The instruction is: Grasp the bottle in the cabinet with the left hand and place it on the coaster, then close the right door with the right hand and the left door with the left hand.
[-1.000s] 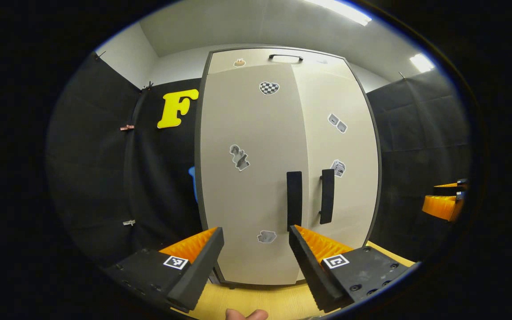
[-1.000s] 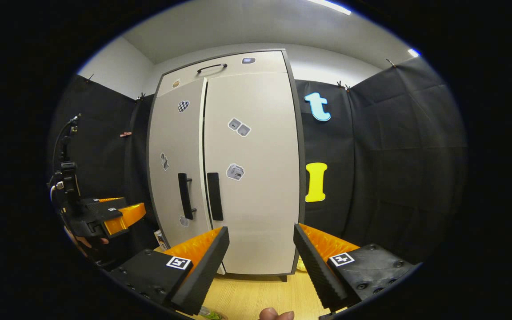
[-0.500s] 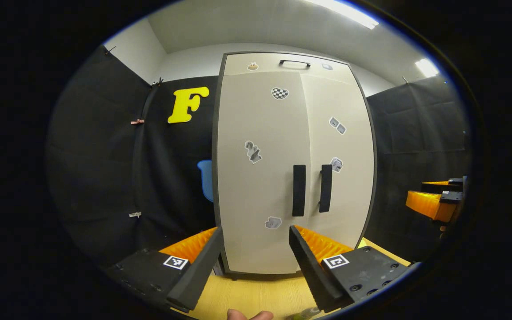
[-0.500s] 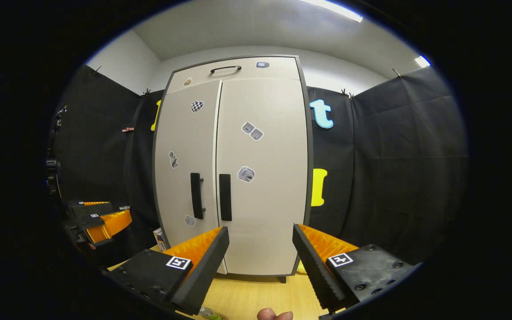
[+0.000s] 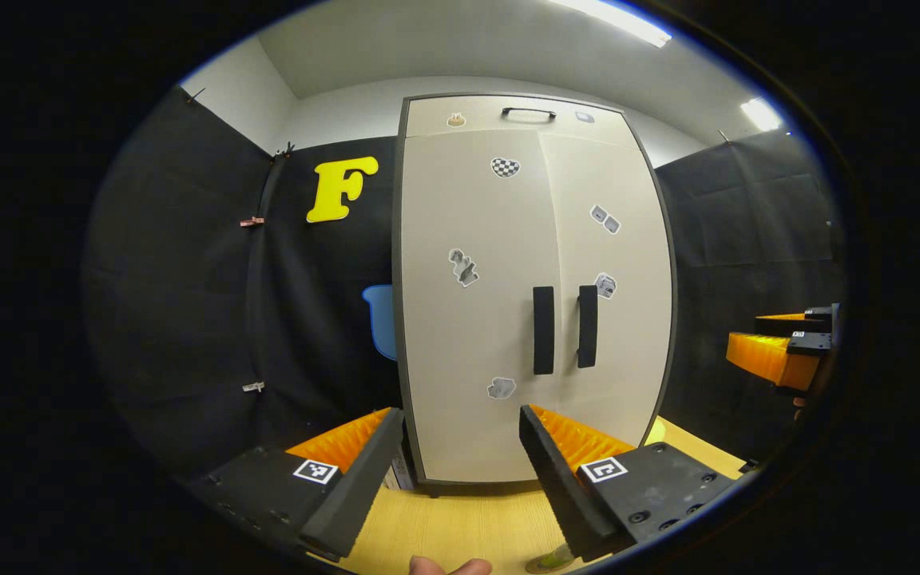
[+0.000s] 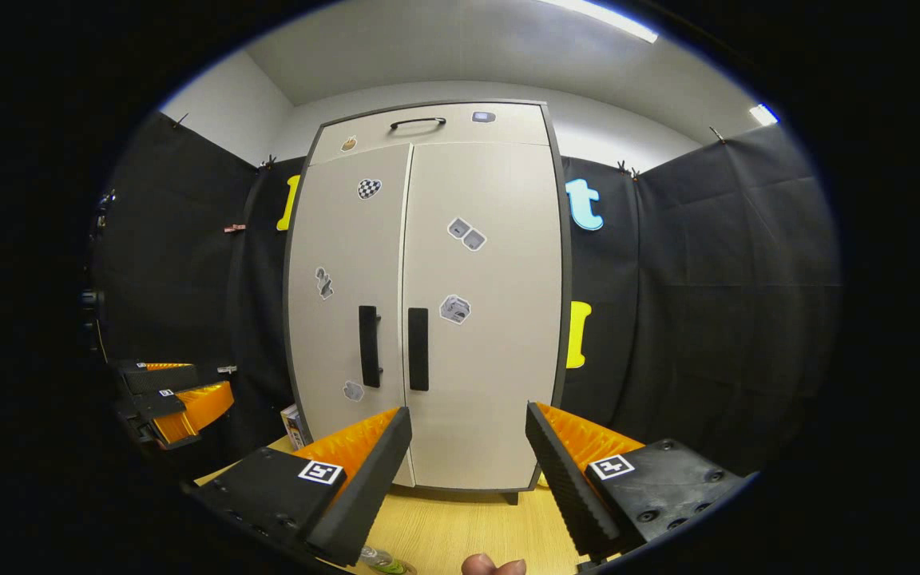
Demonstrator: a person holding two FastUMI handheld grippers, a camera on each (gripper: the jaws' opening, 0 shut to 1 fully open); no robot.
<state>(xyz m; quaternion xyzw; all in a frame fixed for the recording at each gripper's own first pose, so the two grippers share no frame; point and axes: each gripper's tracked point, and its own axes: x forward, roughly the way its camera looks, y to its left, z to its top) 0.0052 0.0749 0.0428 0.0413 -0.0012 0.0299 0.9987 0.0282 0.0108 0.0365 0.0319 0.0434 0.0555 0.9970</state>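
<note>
The beige cabinet stands on the wooden table with its left door [image 5: 472, 303] and right door [image 5: 616, 263] both shut, black handles [image 5: 542, 330] side by side. My left gripper [image 5: 460, 415] is open, empty and a short way in front of the left door. In the right gripper view, my right gripper [image 6: 468, 412] is also open and empty, facing the right door [image 6: 484, 335]. A sliver of a clear, green-tinted bottle [image 6: 380, 563] peeks in at the bottom edge, below the right gripper's left finger. Something greenish [image 5: 546, 563] lies low on the table; I cannot tell what.
A small box [image 6: 292, 423] stands by the cabinet's left foot, and something yellow [image 5: 656, 431] lies at its right foot. The right gripper [image 5: 779, 351] shows far right in the left gripper view; the left gripper [image 6: 180, 395] shows far left in the right gripper view. Wooden tabletop [image 5: 460, 527] lies in front.
The left door, slightly ajar a second ago, now sits flush with the right one. Both grippers have drawn back from the cabinet, which looks smaller and farther off.
</note>
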